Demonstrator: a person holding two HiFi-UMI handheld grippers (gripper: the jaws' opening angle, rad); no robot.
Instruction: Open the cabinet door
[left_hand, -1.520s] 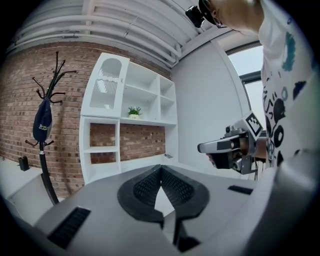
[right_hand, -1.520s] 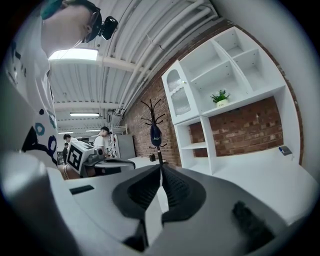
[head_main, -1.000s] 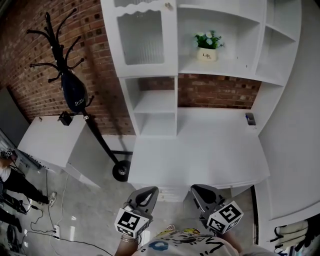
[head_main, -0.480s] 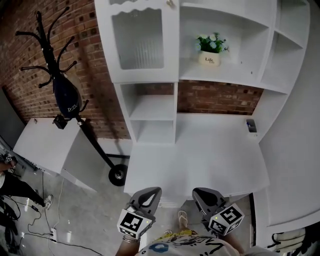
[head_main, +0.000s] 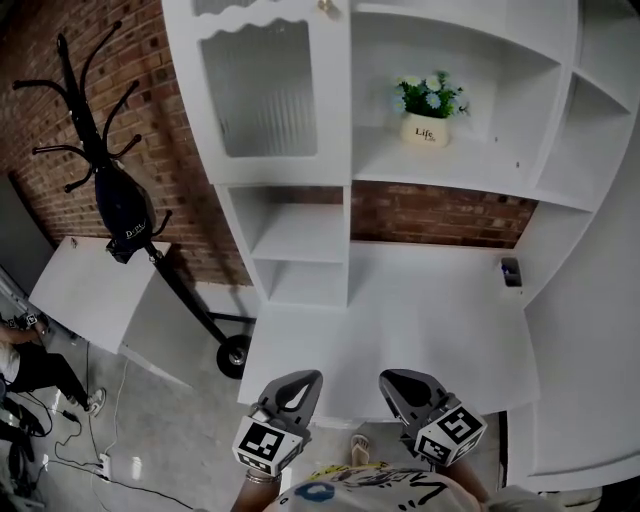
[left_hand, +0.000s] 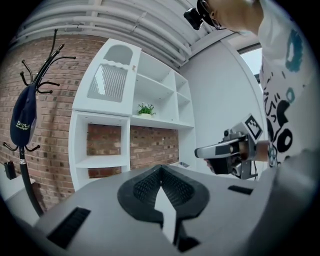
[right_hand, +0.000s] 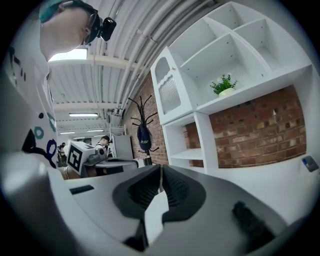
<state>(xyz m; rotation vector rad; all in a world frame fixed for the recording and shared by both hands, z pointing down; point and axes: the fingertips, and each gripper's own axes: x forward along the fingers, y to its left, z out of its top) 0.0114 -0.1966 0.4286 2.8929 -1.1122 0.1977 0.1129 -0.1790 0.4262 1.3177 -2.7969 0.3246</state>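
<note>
Jaws are seen pressed together on the left gripper (left_hand: 160, 172), with nothing caught between them, and the same is seen on the right gripper (right_hand: 161, 175). Both are clenched and empty. In the head view the two are held side by side, low and close to the person, at the near edge of the white desk top (head_main: 430, 310). Both are pointed roughly level toward the shelf unit. This is judged to be a carrying posture for an approach rather than a reach, since nothing lies within touch of either.

Beyond the desk top, open shelves are set against a brick wall (head_main: 430, 210), and a potted plant (head_main: 428, 100) is stood on the upper shelf. The cabinet door (head_main: 262, 90), a white frame around ribbed glass, is mounted at the upper left of the unit, above two small open shelves, and is shut flush with the frame. Its small knob (head_main: 325, 7) is fixed near the door's upper right corner, so the hinges are presumed to be on the left edge. The door is high and well apart from both grippers, so the task is judged barely begun. One pair of jaws would have to be parted before the knob could be gripped. A coat stand (head_main: 85, 110) with a dark bag (head_main: 125, 205) is stood to the left of the unit, clear of the desk.
</note>
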